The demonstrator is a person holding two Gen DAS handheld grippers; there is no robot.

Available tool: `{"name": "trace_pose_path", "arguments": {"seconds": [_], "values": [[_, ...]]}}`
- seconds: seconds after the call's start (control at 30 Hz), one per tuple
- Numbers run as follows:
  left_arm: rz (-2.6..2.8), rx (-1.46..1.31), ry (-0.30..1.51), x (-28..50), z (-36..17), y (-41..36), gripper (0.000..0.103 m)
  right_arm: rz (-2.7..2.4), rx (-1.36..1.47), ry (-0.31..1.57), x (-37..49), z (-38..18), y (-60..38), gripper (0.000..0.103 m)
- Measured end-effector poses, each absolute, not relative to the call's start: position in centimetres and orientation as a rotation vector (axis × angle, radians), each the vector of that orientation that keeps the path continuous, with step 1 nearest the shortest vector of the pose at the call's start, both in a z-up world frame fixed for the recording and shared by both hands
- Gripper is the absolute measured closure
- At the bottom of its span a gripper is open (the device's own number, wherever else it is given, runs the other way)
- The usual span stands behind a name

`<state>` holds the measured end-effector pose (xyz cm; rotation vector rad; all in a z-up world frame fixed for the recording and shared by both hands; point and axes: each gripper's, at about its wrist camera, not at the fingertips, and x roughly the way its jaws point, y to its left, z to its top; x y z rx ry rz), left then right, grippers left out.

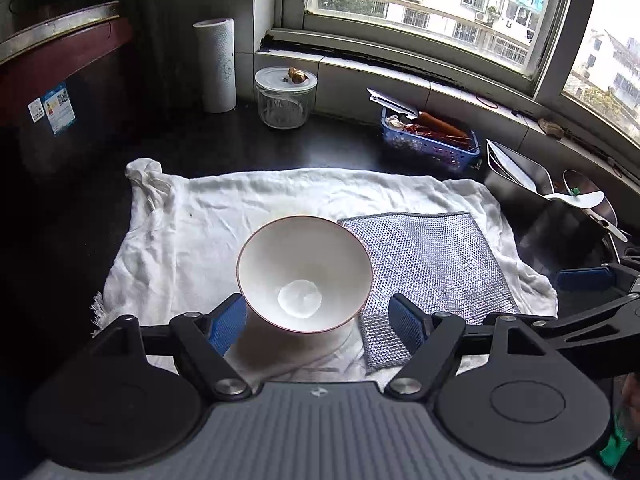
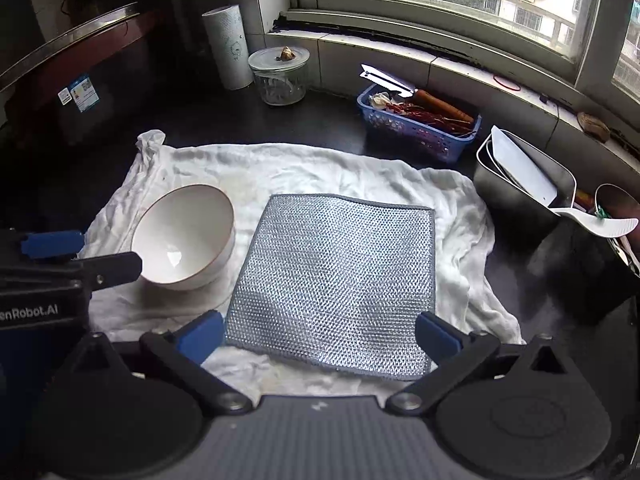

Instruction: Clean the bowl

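Observation:
A white bowl (image 1: 304, 264) with a thin red rim stands upright on a white towel (image 1: 224, 208), empty inside. My left gripper (image 1: 316, 320) hovers over its near side, open, blue pads (image 1: 228, 320) apart from the bowl on either side. A silver mesh scouring cloth (image 2: 336, 280) lies flat on the towel (image 2: 248, 168), just right of the bowl (image 2: 184, 236). Above the cloth's near edge my right gripper (image 2: 320, 336) is open and holds nothing. The cloth (image 1: 432, 264) touches the bowl's right side in the left wrist view.
On the dark counter behind the towel stand a paper roll (image 1: 216, 64), a lidded glass jar (image 1: 286, 98) and a blue basket (image 1: 428, 136) of utensils. A metal container (image 2: 520, 184) with white spatulas sits at the right. A tiled window sill (image 1: 400, 76) runs behind.

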<state>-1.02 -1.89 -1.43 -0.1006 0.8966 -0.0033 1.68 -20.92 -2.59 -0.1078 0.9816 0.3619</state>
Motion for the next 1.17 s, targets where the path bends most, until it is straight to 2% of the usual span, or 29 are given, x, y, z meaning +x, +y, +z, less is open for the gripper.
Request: {"name": "trace_pose_path", "arguments": {"seconds": [1.17], "values": [[0.067, -0.072, 0.875, -0.3, 0.0, -2.9, 0.023, 0.395, -0.047, 0.991, 2.7, -0.4, -21.2, 0.001]]}}
